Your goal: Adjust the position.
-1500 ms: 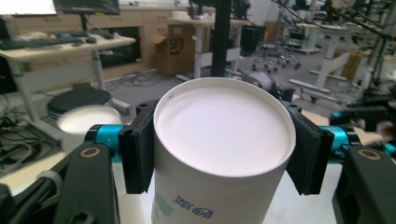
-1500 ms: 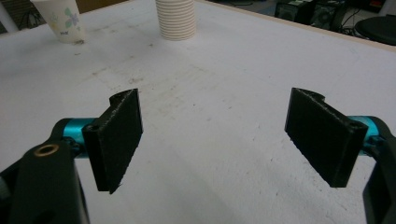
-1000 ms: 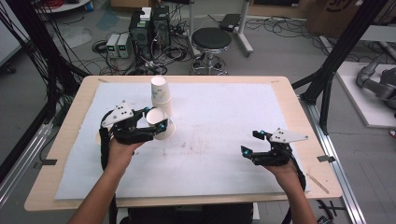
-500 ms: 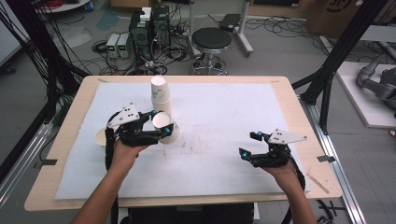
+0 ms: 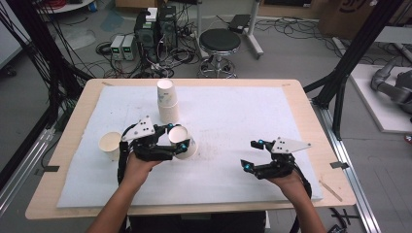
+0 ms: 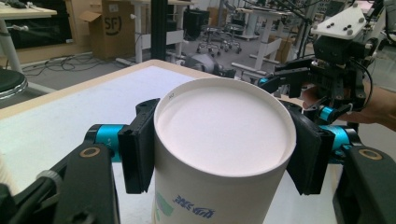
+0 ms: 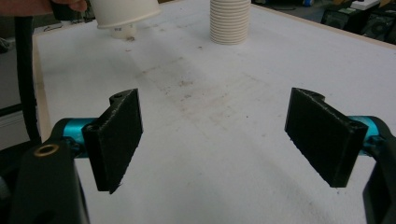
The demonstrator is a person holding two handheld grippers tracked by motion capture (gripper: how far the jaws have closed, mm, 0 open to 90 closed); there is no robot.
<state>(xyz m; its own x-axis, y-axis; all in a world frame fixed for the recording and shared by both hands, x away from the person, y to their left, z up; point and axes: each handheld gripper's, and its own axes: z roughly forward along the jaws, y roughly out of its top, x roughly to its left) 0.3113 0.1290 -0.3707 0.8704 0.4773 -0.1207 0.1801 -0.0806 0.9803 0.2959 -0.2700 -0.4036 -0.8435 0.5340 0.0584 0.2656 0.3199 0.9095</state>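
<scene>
Gripping inverted paper cup, left hand-held gripper.

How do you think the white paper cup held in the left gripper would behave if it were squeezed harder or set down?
The white paper cup looks thin-walled and empty, so it is probably light and would likely dent under a tighter squeeze from the left gripper. Its smooth sides may slip between the pads. Set upright on the white foam mat, it would likely tip easily if nudged.

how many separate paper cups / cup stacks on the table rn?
3: an upturned stack at the back of the white mat, a single cup standing open at the left, and one cup clamped in the left gripper. How many cups the stack holds is unclear.
</scene>
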